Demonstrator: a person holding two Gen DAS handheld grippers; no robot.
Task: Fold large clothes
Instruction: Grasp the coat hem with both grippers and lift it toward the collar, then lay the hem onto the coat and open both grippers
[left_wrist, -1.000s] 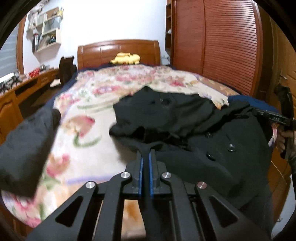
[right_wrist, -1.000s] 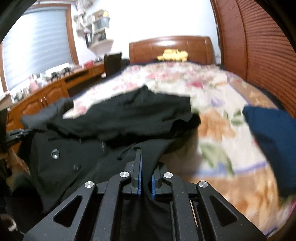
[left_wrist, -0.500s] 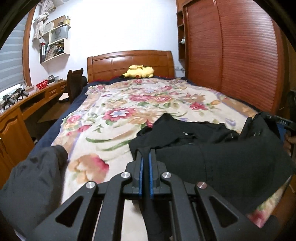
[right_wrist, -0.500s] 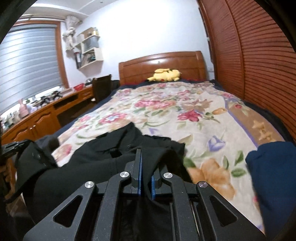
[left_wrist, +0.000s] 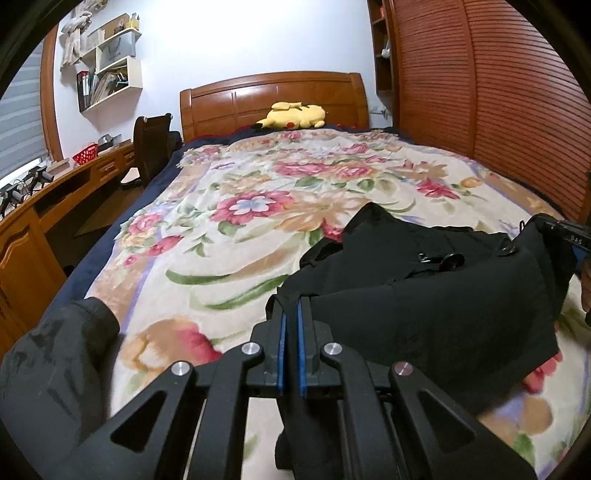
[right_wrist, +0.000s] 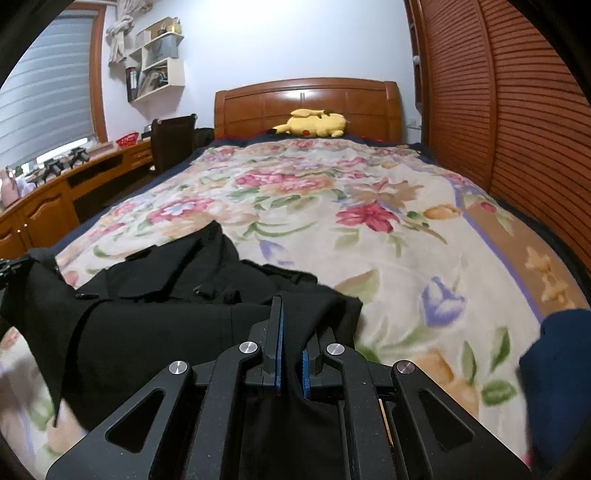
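**Both grippers clamped on the hem of a black coat, bed in view**

Left wrist view. Your left gripper (left_wrist: 290, 314) fills the lower centre of the frame. Its two blue-lined fingers (left_wrist: 281, 332) stand nearly together, and a thin edge of the black buttoned woollen coat (left_wrist: 424, 295) is pinched between them. From that grip the cloth spreads to the right of the frame, where its far corner meets your right gripper (left_wrist: 565, 240), seen at the right edge; there you cannot tell how the fingers stand. A round black button (left_wrist: 453, 259) shows on the folded upper layer. The coat lies over the lower right part of the flowered cream bed blanket (left_wrist: 258, 206). A dark grey padded sleeve (left_wrist: 55, 362) lies at the lower left.

Right wrist view. Your right gripper (right_wrist: 290, 325) sits at lower centre, its fingers (right_wrist: 277, 332) closed on a fold of the same coat (right_wrist: 166, 314), which bunches between the pads and hangs beneath them. The garment extends to the left of the frame, as far as the left edge. A dark blue cloth (right_wrist: 554, 350) lies at the lower right. A yellow plush toy (right_wrist: 314, 123) rests at upper centre, against the brown wooden headboard (right_wrist: 306, 99).
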